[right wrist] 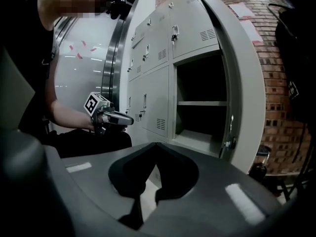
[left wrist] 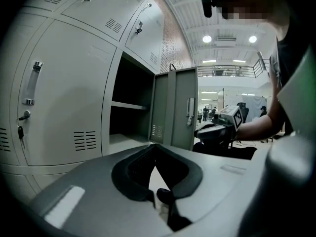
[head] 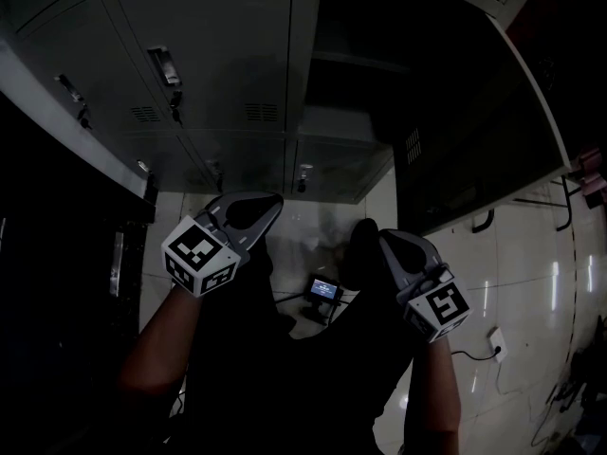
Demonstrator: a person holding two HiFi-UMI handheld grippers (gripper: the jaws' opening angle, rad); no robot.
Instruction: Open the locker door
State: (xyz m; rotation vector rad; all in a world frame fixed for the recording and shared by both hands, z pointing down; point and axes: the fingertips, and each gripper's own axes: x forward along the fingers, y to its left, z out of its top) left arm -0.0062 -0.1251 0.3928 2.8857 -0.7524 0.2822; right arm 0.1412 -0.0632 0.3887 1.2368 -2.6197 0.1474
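The grey locker door [head: 474, 112] stands swung wide to the right, and its compartment [head: 346, 83] is dark with a shelf inside. My left gripper [head: 248, 218] and right gripper [head: 394, 249] hang low in front of the lockers, apart from the door, both shut on nothing. The left gripper view has the left gripper [left wrist: 163, 194] shut, the open compartment [left wrist: 131, 112], the door [left wrist: 175, 107] edge-on and the right gripper [left wrist: 217, 130] beyond. From the right gripper [right wrist: 148, 194], also shut, I see the compartment [right wrist: 200, 102], the door [right wrist: 242, 83] and the left gripper [right wrist: 116, 117].
Closed lockers [head: 209, 45] with handles and keys fill the wall left of the open one. A small device with a lit screen [head: 322, 290] and a cable with a socket [head: 493, 344] lie on the glossy floor. A brick wall [right wrist: 281, 83] and a black bag [right wrist: 296, 58] are right of the door.
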